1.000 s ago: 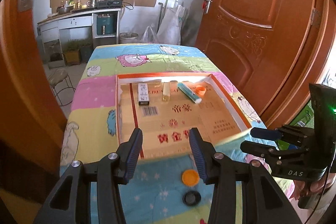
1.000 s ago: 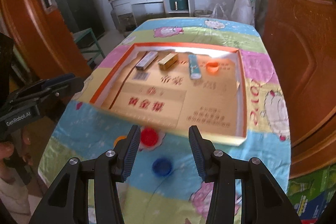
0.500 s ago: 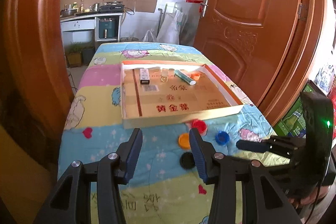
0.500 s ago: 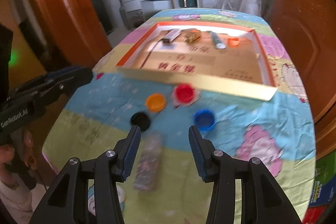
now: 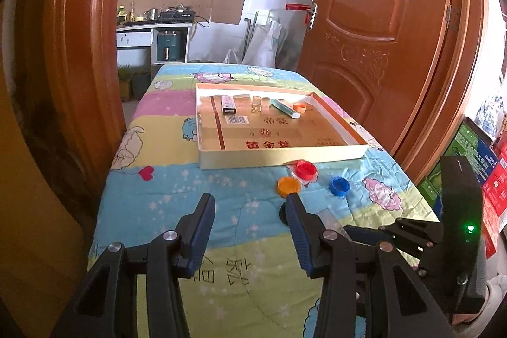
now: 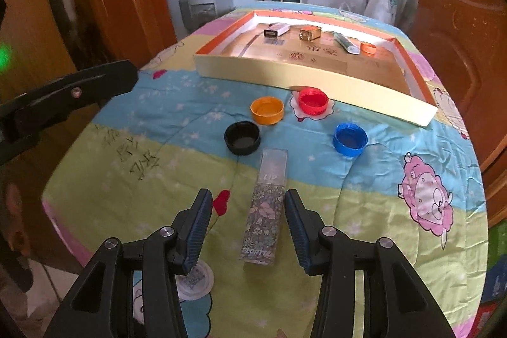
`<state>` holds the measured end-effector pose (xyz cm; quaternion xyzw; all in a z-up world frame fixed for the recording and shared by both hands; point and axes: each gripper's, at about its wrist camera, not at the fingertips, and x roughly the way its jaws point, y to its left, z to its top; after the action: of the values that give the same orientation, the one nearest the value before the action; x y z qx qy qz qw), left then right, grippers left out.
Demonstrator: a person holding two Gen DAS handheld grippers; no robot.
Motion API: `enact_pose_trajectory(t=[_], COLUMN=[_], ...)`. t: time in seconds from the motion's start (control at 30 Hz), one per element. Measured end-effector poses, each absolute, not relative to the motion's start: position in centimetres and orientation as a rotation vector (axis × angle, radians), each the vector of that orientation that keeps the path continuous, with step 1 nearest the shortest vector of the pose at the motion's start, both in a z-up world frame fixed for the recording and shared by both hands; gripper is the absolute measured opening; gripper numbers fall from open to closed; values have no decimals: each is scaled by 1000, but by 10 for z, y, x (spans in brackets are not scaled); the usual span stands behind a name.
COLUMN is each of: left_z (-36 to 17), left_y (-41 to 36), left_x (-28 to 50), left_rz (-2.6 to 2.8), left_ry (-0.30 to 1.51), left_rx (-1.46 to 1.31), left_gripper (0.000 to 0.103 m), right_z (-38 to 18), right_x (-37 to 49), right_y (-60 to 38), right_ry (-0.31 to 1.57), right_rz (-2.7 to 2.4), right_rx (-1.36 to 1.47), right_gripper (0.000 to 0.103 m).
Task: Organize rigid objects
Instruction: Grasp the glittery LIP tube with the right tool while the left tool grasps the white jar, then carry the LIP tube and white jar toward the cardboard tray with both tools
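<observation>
While the right hand-held gripper [image 6: 245, 220] hangs released, the clear floral-print lip-gloss box [image 6: 265, 208] lies flat between its fingers, untouched, long axis pointing away toward the black plastic cap [image 6: 242, 137]. Bare quilt-covered counter [image 6: 364, 195] flanks it. The left hand-held gripper [image 5: 250, 230] gapes empty.

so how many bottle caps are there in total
5: the orange cap, red cap, black cap and blue cap on the quilt, and a small orange cap in the box.

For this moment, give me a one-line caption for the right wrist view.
Right gripper, jaws open, straddles the floral lip-gloss tube lying near four loose bottle caps.
</observation>
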<state>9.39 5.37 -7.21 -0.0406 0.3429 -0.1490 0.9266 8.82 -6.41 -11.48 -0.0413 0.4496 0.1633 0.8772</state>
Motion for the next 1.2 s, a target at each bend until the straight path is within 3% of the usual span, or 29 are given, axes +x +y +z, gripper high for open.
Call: enact_pose_trajectory(t=[0.07,0.1,0.13,0.67,1.13,1.17,1.2], left_z=[-74,-76,-77,-119,-146,-146,-147], left_y=[54,53,53,-17,-26,-25,-24], left_x=[91,89,87,31,31,31,31], left_rz=[-319,-328,-338,-592,-604,-599,-594], left_ry=[702,703,703,709,733,729,726], left_rx=[-84,-83,-80,128,159,145,134], left_gripper=[46,46,46,47,47,46,37], right_z=[-117,-117,-117,-89,-93,-93,-94], right_x=[88,88,88,61,52,52,51], right_y=[-63,-63,-64,-128,-139,-139,-140], right_ry=[938,937,938,833,833,834,835], right_rz=[306,287,271,158,155,155,155], right_rx=[-112,-125,-129,-1,25,26,26], right_gripper=[33,21,20,20,20,20,20])
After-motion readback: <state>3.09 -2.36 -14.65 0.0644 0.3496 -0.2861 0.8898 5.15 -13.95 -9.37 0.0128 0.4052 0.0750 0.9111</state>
